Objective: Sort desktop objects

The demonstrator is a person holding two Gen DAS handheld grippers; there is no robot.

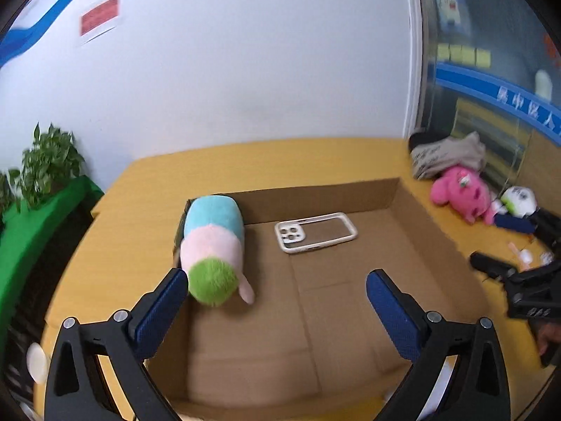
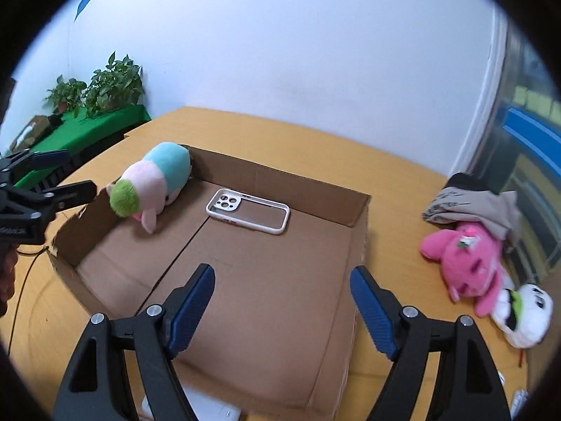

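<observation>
Yellow desk [image 2: 403, 193], pink plush [image 2: 466, 263] beside box [image 2: 350, 210]

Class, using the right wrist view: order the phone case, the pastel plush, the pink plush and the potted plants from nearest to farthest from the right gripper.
From the right gripper:
1. Phone case, in the box, straight ahead.
2. Pink plush, right, on the table; pastel plush, left, on the box wall: too close to call.
3. Potted plants, far left.

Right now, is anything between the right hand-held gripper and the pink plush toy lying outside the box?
Nothing visible. The right hand-held gripper is open over the cardboard box; the pink plush toy lies beyond its right wall on bare table.
</observation>
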